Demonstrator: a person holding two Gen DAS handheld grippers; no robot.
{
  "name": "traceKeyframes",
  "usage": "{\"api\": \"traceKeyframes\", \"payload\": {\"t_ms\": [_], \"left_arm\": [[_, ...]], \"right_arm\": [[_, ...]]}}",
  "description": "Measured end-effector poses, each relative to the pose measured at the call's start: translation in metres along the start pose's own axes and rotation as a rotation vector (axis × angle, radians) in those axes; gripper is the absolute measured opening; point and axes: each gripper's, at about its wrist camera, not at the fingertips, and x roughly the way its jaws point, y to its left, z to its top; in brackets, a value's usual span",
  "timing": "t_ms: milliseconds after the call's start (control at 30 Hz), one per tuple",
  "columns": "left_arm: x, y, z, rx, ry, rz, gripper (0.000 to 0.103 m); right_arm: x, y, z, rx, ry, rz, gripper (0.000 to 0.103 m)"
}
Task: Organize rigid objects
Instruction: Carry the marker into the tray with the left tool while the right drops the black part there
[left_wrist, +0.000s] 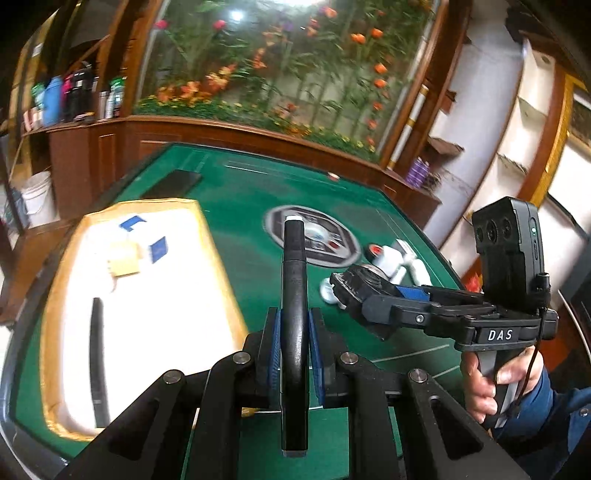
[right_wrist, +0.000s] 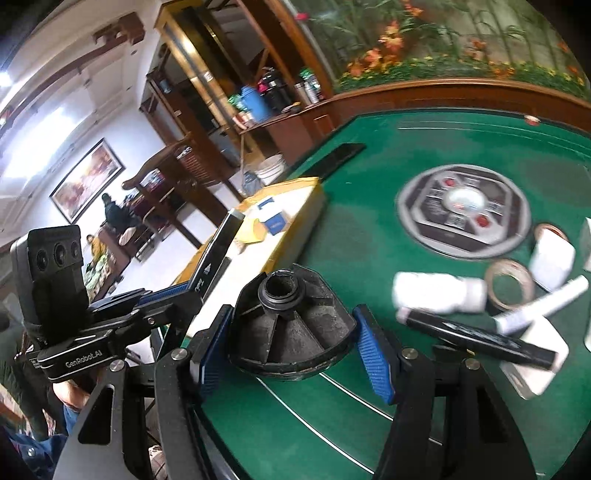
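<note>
Green felt worktop (left_wrist: 236, 184) before a wood counter and flower mural — both grippers loaded.

Left gripper (left_wrist: 294, 345) clamped tight on a slim black remote (left_wrist: 294, 295), held upright just right of a white tray (left_wrist: 155, 317) with yellow rim; inside the tray, a second black stick (left_wrist: 96, 354), a yellow pad (left_wrist: 123, 263), blue-and-white cards (left_wrist: 157, 249). Right gripper (right_wrist: 291, 338) closed on a black ribbed funnel-like part (right_wrist: 291, 321), pads (right_wrist: 373, 354) pressing both sides, lifted over the felt. Beyond on the worktop — round grey console (right_wrist: 463, 208), tape roll (right_wrist: 509, 290), white bottle (right_wrist: 439, 291), black marker (right_wrist: 480, 338), blurred.
</note>
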Motion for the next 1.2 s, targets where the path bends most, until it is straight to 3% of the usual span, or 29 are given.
{"api": "traceKeyframes", "payload": {"t_ms": [500, 1200], "left_arm": [[-0.004, 0.071, -0.011, -0.157, -0.020, 0.084, 0.015], [0.020, 0.119, -0.029, -0.256, 0.042, 0.152, 0.015]], "right_arm": [[0.064, 0.059, 0.028, -0.061, 0.045, 0.072, 0.064], [0.156, 0.074, 0.050, -0.061, 0.146, -0.030, 0.064]]}}
